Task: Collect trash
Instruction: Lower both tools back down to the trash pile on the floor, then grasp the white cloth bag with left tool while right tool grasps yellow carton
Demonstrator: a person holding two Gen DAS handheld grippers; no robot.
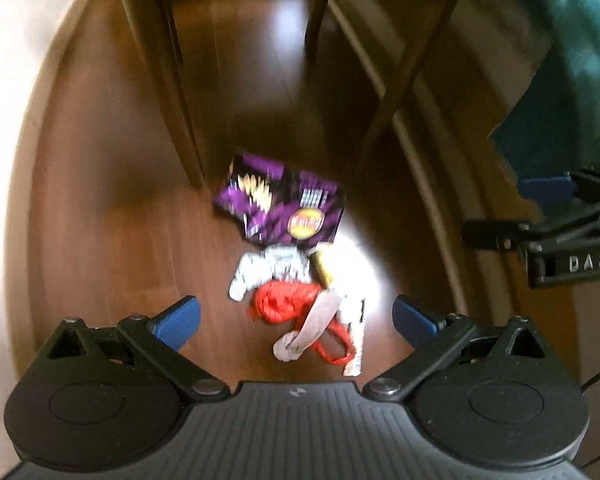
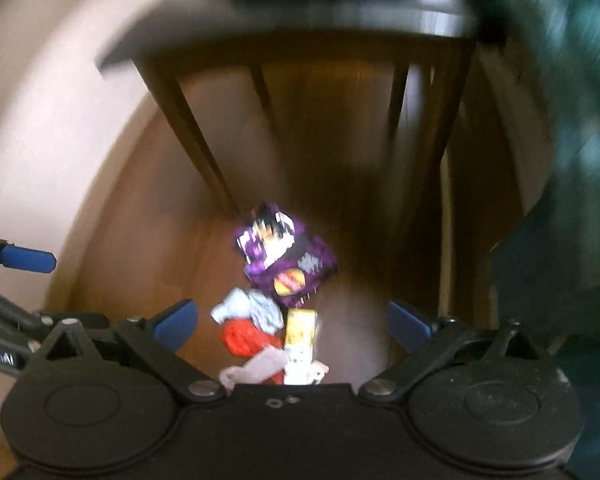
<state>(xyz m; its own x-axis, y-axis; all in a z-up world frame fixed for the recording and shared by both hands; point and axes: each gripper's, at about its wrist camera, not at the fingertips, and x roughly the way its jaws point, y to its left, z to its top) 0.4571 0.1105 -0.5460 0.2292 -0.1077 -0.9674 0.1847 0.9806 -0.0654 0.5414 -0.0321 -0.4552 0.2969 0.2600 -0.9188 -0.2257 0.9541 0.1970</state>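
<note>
A small heap of trash lies on the wooden floor. It holds a purple snack bag [image 1: 278,200] [image 2: 286,256], crumpled white paper [image 1: 268,270] [image 2: 248,308], a red net [image 1: 288,300] [image 2: 244,336], a pale wrapper strip [image 1: 314,330] [image 2: 260,368] and a yellow-and-white packet [image 2: 300,340]. My left gripper [image 1: 296,316] hangs above the heap, open wide, nothing between its blue pads. My right gripper [image 2: 292,320] is also open and empty over the same heap. Each gripper shows at the edge of the other's view, the right gripper [image 1: 548,216] and the left gripper [image 2: 24,264]. Both views are motion-blurred.
Dark wooden table legs [image 1: 164,80] [image 2: 192,136] stand just behind the heap. A teal fabric [image 1: 572,60] [image 2: 560,160] hangs at the right. A pale wall [image 1: 16,80] curves along the left.
</note>
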